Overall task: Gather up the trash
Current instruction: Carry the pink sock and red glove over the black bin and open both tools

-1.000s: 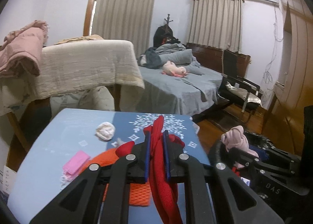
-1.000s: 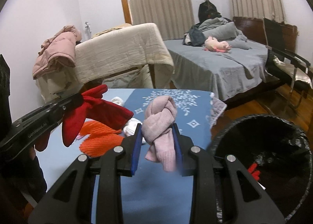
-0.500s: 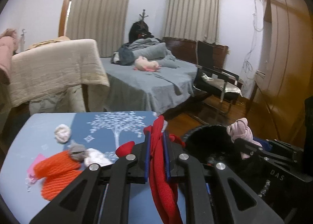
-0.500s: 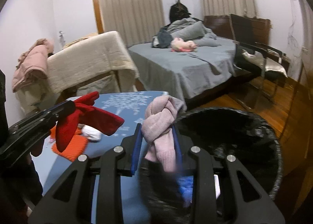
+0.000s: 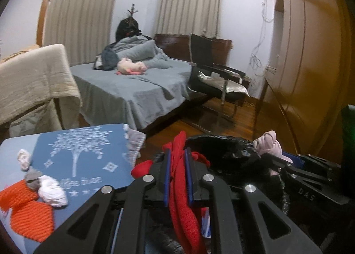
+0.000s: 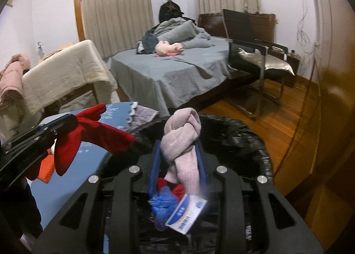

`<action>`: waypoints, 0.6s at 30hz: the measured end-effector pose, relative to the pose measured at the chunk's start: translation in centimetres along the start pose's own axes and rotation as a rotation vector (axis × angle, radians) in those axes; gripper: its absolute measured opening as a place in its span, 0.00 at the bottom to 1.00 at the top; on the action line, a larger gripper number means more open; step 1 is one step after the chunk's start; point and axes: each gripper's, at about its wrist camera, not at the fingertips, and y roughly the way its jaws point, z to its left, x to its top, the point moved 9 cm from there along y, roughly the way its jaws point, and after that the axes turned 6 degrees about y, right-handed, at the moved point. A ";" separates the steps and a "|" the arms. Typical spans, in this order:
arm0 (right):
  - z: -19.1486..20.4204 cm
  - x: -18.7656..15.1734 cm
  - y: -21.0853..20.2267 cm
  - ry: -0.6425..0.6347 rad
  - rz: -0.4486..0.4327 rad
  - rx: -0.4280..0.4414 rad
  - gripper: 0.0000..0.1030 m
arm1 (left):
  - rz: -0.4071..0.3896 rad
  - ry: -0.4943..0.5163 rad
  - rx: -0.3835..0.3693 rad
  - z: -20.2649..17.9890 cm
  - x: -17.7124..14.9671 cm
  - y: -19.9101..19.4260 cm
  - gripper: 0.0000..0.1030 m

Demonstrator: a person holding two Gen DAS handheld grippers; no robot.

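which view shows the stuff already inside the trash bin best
The right wrist view. It looks down into the black-lined trash bin, where a blue crumpled item, a red item and a blue-and-white card lie. In the left wrist view the bin shows mostly its rim; the left tongs and red cloth hide its contents.

My left claw (image 5: 176, 176) body hides most of the bin (image 5: 224, 154) mouth from me, and the red cloth (image 5: 182, 205) runs off the bottom edge. From the right wrist, the small box (image 6: 186, 214) carries print too blurred to read, and the worktop (image 6: 73, 178) vanishes behind a dark sleeve (image 6: 15, 209).
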 end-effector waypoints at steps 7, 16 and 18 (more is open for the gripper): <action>-3.2 -0.1 0.9 0.037 0.007 -0.038 0.28 | 0.022 0.030 -0.056 -3.0 0.1 2.7 0.12; -5.4 -0.5 1.3 0.048 -0.001 -0.098 0.52 | 0.054 0.029 -0.122 -4.5 0.1 4.6 0.43; -5.5 -0.5 1.0 0.043 -0.013 -0.109 0.67 | 0.046 0.019 -0.109 -3.8 0.1 4.1 0.51</action>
